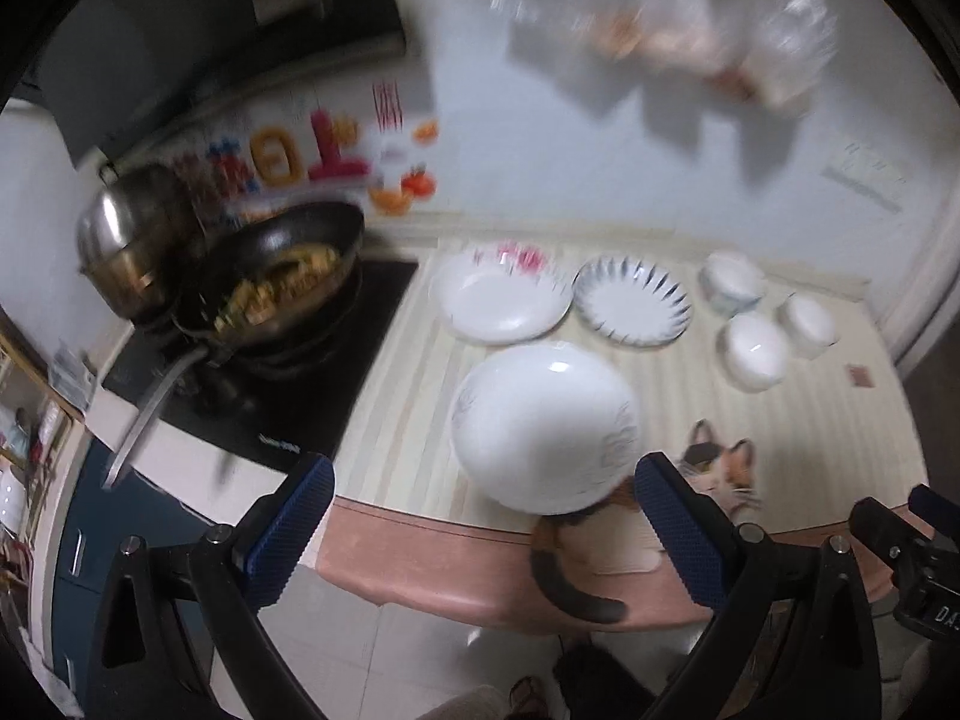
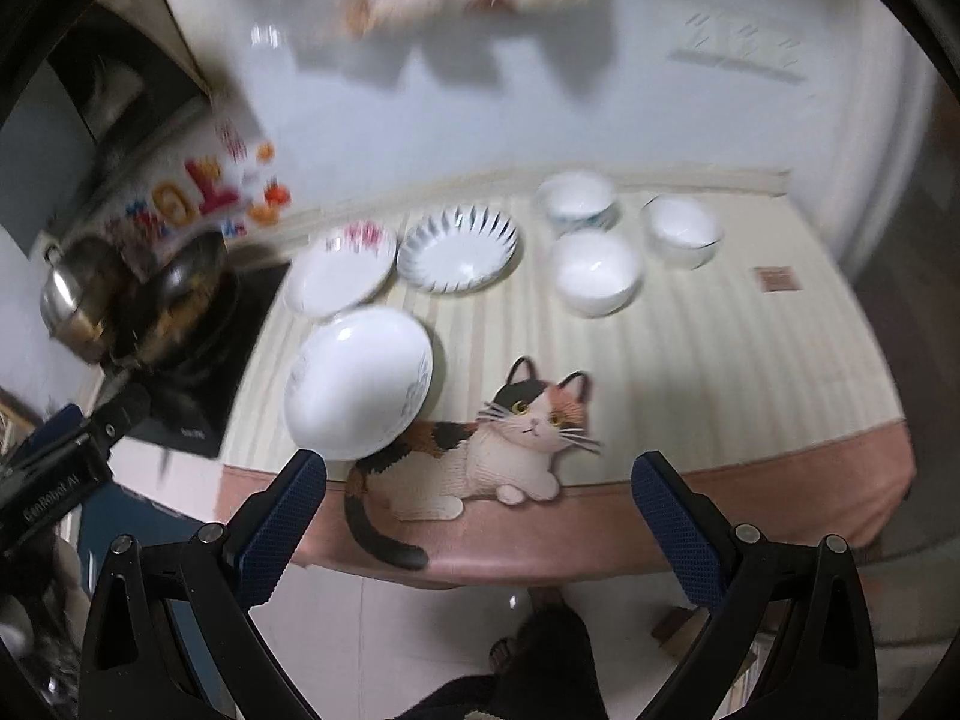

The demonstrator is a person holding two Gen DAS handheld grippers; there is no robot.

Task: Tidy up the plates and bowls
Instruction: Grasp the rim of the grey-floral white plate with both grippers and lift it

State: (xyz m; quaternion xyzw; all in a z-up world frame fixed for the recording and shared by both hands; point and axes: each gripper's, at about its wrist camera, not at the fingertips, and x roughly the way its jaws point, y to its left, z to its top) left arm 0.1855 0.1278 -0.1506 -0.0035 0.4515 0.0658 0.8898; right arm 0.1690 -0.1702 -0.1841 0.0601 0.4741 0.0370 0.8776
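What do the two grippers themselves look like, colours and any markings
Both the left gripper and the right gripper have black angular plastic frames with round silver bolts. Their fingers carry blue pads with a dotted grip texture. The right-wrist view shows white lettering on the left gripper's body, too blurred to read.

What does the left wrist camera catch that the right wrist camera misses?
Only the left wrist view shows the right gripper at its edge and the food in the wok. Only the right wrist view shows the whole cat picture, face included, and the left gripper at its edge. Both show three plates, one of them the blue-rayed plate, three bowls, the striped cloth, and their own open fingers.
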